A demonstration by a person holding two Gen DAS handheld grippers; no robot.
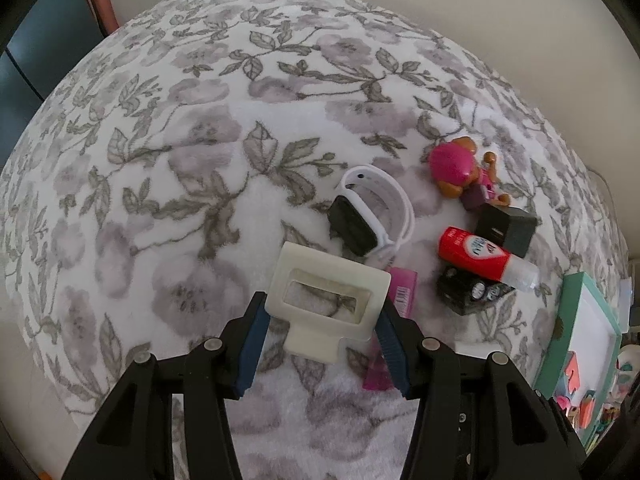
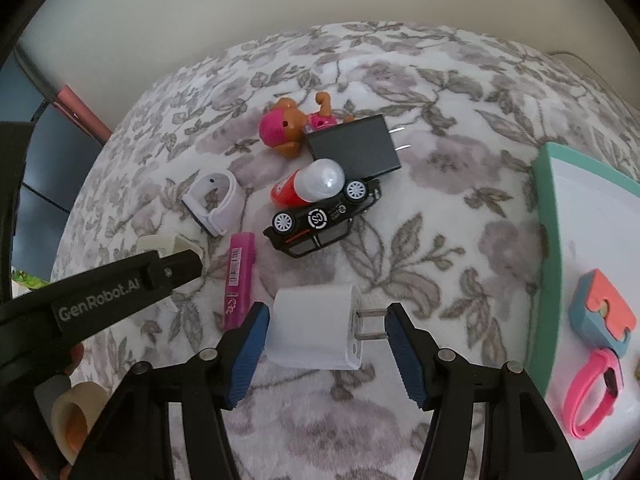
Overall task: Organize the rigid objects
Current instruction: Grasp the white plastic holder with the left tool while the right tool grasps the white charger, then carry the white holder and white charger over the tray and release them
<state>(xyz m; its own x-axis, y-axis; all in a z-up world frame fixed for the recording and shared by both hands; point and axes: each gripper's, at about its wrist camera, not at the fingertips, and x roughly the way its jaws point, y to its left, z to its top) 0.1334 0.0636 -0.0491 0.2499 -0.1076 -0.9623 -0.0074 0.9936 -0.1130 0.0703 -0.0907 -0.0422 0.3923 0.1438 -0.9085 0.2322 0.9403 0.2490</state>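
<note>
Both loads are already clamped, so lift them clear of the floral blanket [image 2: 400,408] and carry them level toward the teal-rimmed tray [image 2: 549,240] on the right, keeping your wrists steady so nothing pivots out. Your left hand-held gripper [image 1: 322,322] grasps the cream plastic clip [image 1: 316,300] by its side edges; your right hand-held gripper [image 2: 326,330] clenches the white wall charger [image 2: 316,328], one pad on its body, the other on the prong tips, a hold that could slip, so I would go slowly. Left on the blanket, near each other: one black charger [image 2: 352,148], one black toy car [image 2: 320,220], one white-strapped watch [image 1: 368,216], one pup figure [image 2: 288,128], one red-and-white tube [image 2: 308,186], one pink flat pack [image 2: 239,276]. The tray already holds one pink watch [image 2: 596,392] and one coral-and-blue block [image 2: 600,308].
</note>
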